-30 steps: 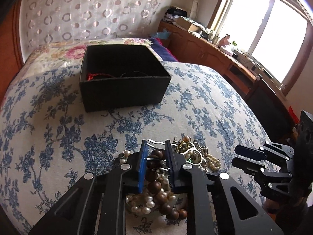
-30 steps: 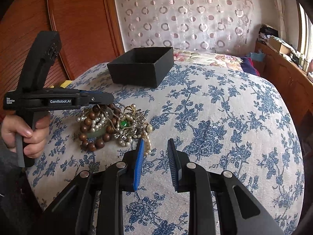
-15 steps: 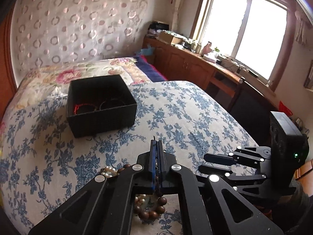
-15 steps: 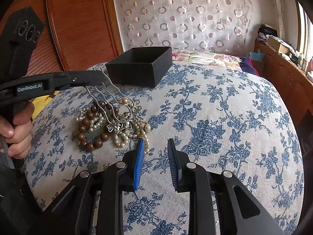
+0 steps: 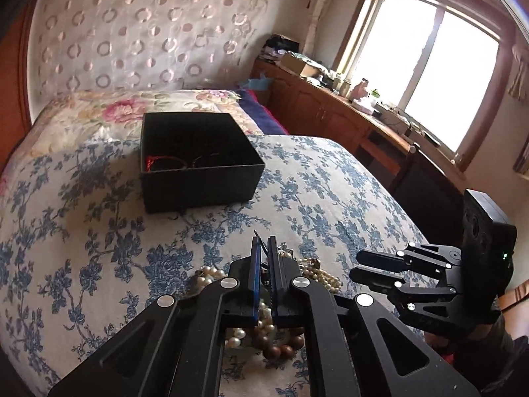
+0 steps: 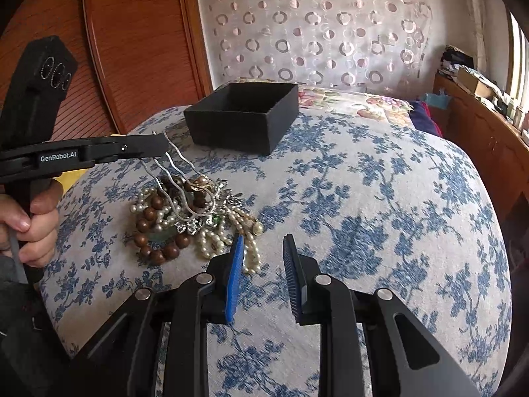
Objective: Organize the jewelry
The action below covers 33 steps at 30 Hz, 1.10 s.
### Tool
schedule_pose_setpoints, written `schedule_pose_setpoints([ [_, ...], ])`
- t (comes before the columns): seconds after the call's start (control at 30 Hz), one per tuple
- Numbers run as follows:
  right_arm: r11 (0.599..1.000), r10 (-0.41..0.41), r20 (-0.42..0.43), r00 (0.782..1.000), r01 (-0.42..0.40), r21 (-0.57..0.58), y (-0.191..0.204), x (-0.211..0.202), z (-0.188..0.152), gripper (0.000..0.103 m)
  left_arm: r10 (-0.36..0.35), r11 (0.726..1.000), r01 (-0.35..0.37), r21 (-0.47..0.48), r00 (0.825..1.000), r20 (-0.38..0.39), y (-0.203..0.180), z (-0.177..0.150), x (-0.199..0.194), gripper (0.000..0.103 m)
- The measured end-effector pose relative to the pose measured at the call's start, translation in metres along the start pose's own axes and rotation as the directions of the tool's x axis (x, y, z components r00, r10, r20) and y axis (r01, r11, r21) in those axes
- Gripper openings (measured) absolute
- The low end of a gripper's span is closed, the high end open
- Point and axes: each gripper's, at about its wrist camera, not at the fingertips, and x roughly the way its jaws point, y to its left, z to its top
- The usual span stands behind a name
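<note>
A pile of jewelry [image 6: 185,218] lies on the blue-flowered bedspread: pearl strands, a brown wooden bead bracelet and silver pieces. My left gripper [image 5: 263,248] is shut on a silver wavy-pronged hair comb [image 6: 185,178], held by its prong tips a little above the pile, its decorated end still at the pile. In the right wrist view the left gripper [image 6: 162,144] comes in from the left. An open black box [image 5: 198,158] stands beyond, with a red cord and dark bracelets inside. My right gripper [image 6: 263,248] is open and empty, just right of the pile.
The bedspread [image 6: 380,198] covers the bed. A floral pillow [image 5: 115,112] lies behind the box against the headboard. A wooden wardrobe [image 6: 132,39] stands to the left. A cluttered wooden sideboard [image 5: 347,112] runs under the window on the right.
My left gripper closed on the hair comb in the pile and lifted it upward toward the box. My right gripper stayed open and still.
</note>
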Motion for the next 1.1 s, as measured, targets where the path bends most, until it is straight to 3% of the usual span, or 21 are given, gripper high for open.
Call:
schedule_pose_setpoints([
  [0.27,1.0,0.02,0.0,1.0,-0.02,-0.016,0.007,0.012,0.015,0.027,0.145,0.989,-0.145,0.014,0.989,-0.011,0.015,-0.006,-0.001,0.016],
  [0.43,0.998,0.056,0.002,0.998,-0.056,0.017,0.01,0.023,0.026,0.027,0.159,0.987,-0.159,0.004,0.987,-0.012,0.026,-0.01,-0.008,0.017],
  [0.53,0.996,0.073,0.0,0.997,-0.073,0.045,0.011,0.03,0.031,0.042,0.16,0.987,-0.16,0.007,0.987,-0.005,0.027,-0.01,-0.011,0.017],
  [1.1,0.983,0.142,-0.059,0.988,-0.134,0.126,0.022,0.056,0.036,0.042,0.183,0.983,-0.182,0.03,0.982,-0.046,0.028,-0.025,-0.002,0.017],
])
